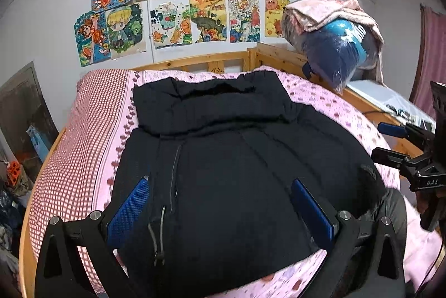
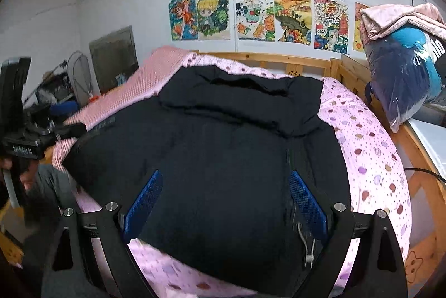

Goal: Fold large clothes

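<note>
A large black padded jacket [image 1: 231, 158] lies flat on the pink spotted bed sheet [image 1: 329, 100], hood toward the wall. My left gripper [image 1: 220, 203] is open over its near hem, blue pads apart, with a drawcord [image 1: 161, 231] between them. My right gripper [image 2: 225, 200] is open too, above the jacket [image 2: 217, 147] near its hem, where a white cord toggle [image 2: 308, 257] shows by the right pad. Neither holds cloth. The right gripper [image 1: 401, 144] appears at the right edge of the left wrist view; the left gripper [image 2: 47, 130] shows at the left edge of the right wrist view.
A red checked pillow [image 1: 92, 136] lies left of the jacket. The wooden bed frame [image 1: 195, 63] meets a wall of drawings [image 1: 181, 5]. A bagged blue bundle under a pink blanket [image 1: 340, 47] sits on the right rail. Clutter [image 2: 61, 91] stands left of the bed.
</note>
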